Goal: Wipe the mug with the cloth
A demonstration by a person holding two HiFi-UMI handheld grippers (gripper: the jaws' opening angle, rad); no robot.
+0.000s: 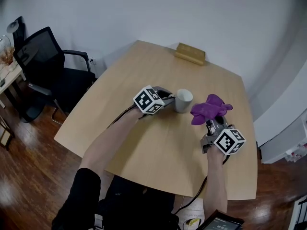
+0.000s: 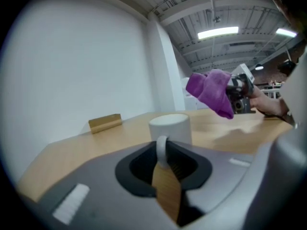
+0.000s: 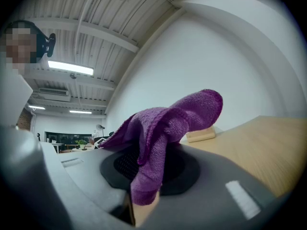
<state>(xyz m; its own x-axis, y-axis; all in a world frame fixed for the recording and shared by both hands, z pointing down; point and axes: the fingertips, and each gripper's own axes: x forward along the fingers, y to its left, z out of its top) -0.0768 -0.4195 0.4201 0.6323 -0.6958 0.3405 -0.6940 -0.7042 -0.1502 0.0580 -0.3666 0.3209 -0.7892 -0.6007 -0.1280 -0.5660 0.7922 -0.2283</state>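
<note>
Two grippers | left gripper [image 1: 169,98] clamped on white mug [image 1: 183,100] handle | right gripper [image 1: 214,120] clenched on purple cloth [image 1: 210,108] | cloth at mug's 3 o'clock, apart | mug upright on table [image 1: 144,147]

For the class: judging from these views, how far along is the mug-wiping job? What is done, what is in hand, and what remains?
Done: the right gripper is shut on the purple cloth.
In hand: the left gripper looks closed on the handle of the white mug, which stands upright on the table.
Left: the cloth is held in the air beside the mug, not touching it, so wiping has not yet begun.
</note>
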